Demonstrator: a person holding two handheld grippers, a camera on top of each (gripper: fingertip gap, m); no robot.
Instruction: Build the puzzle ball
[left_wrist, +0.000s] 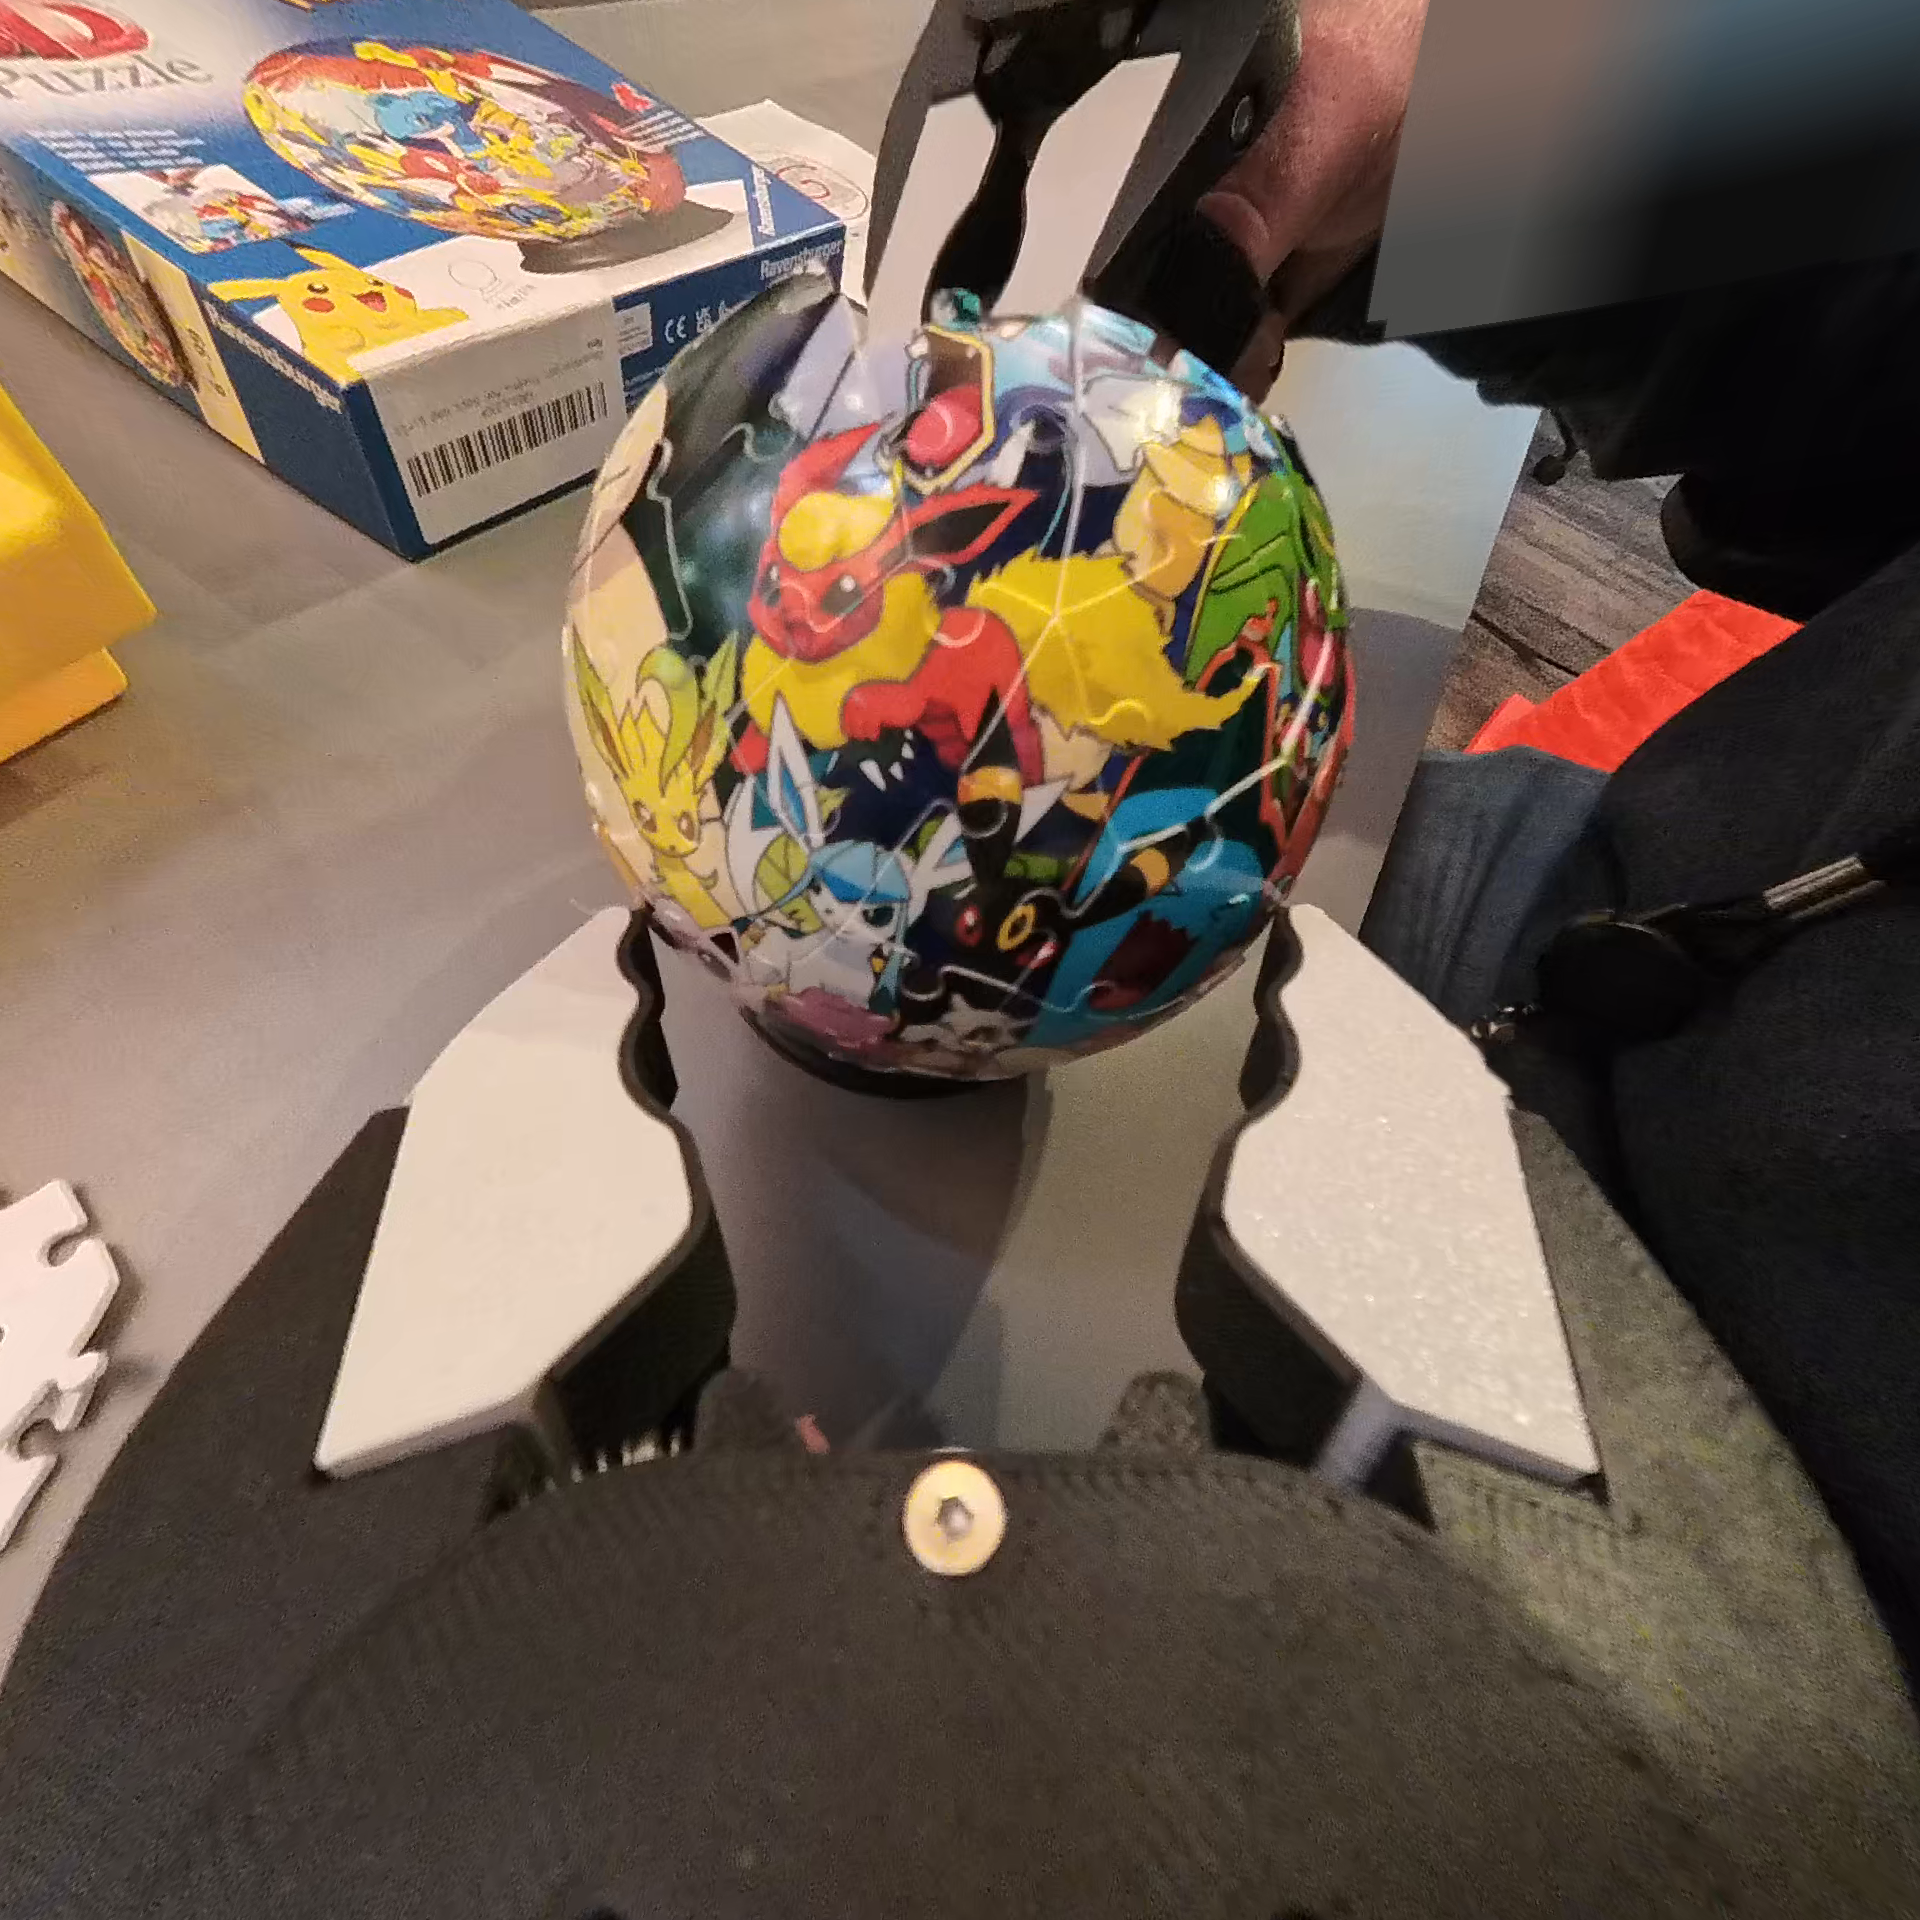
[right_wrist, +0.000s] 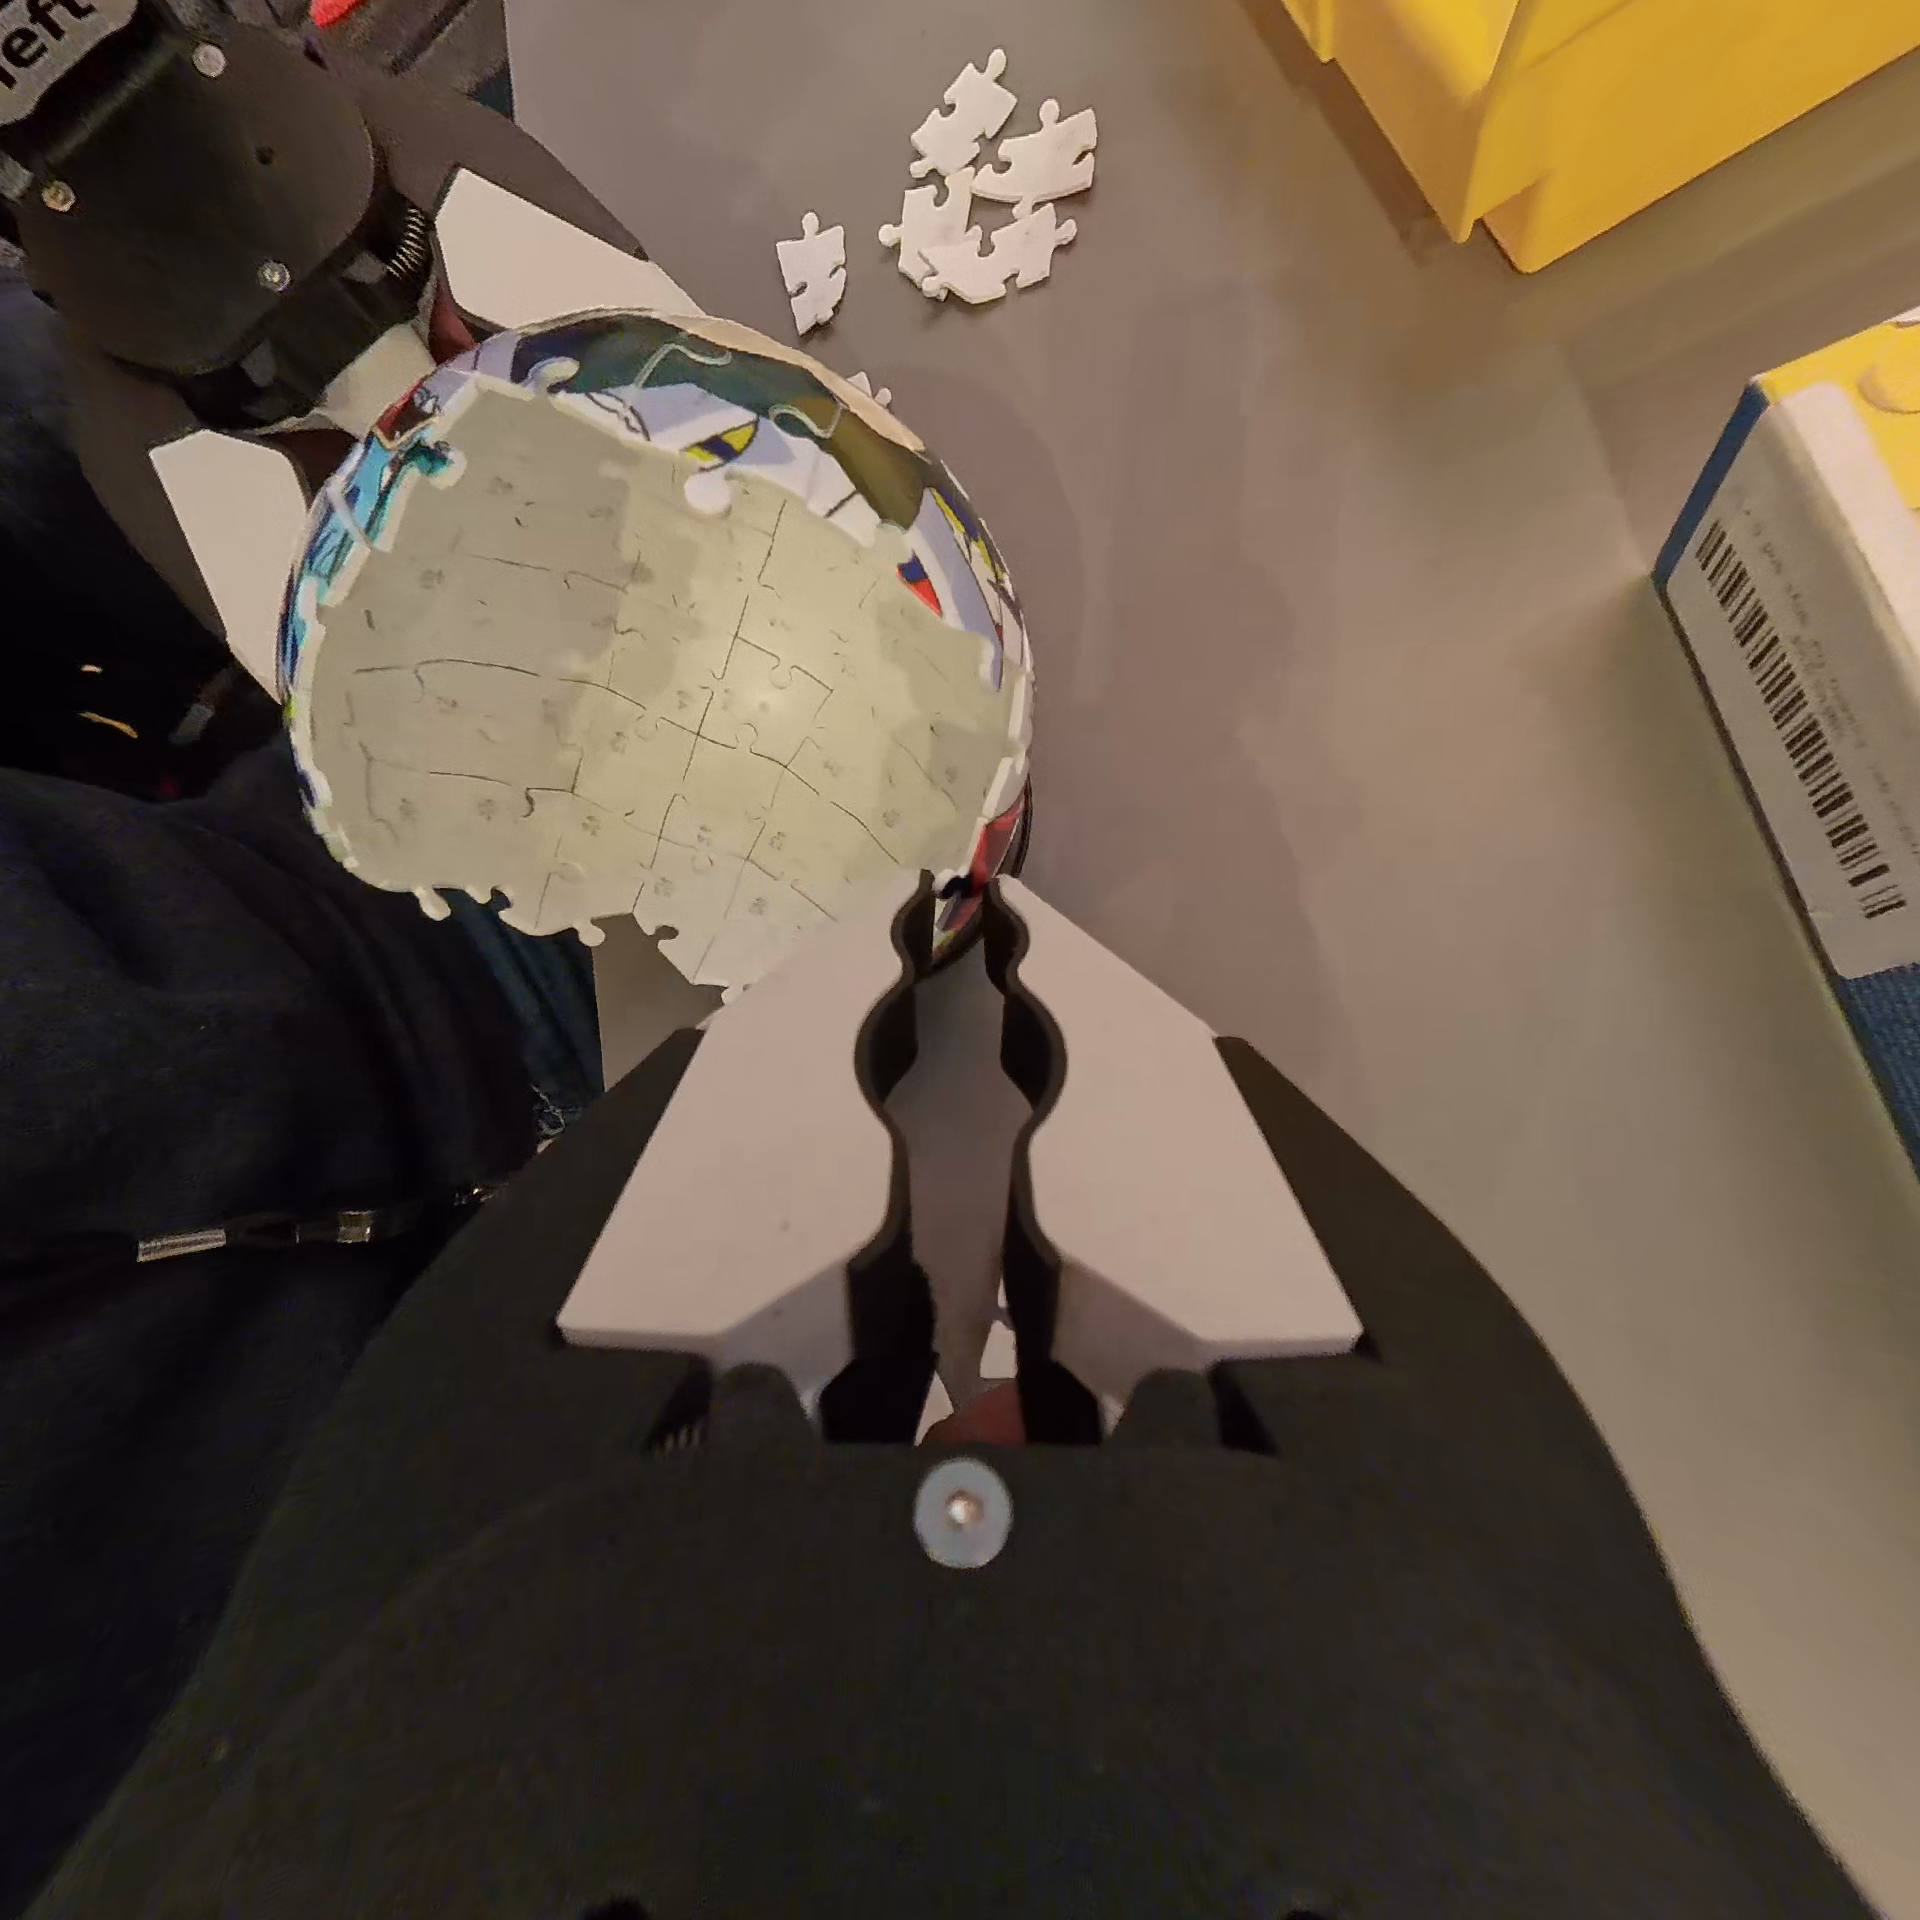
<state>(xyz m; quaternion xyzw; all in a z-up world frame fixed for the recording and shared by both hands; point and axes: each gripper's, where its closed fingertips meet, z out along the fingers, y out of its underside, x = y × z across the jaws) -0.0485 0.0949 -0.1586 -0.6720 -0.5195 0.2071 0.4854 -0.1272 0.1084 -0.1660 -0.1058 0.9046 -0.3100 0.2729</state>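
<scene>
Right hand-held gripper (right_wrist: 954, 894) pinches puzzle ball (right_wrist: 665, 665) rim beside barcoded box (right_wrist: 1797, 707).

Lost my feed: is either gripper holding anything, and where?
Right gripper pinches the puzzle ball at its open shell's lower rim. Left gripper is open, empty.

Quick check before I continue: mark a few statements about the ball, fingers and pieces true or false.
1. The ball is complete. False: the right wrist view shows a large gap and its white inside.
2. The left gripper has its fingers open, one on each side of the ball's base. True.
3. Loose pieces lie white side up on the table. True.
4. The box stands on end. False: it lies flat.
5. The right gripper is wide open. False: its fingers pinch the ball's rim.
</scene>
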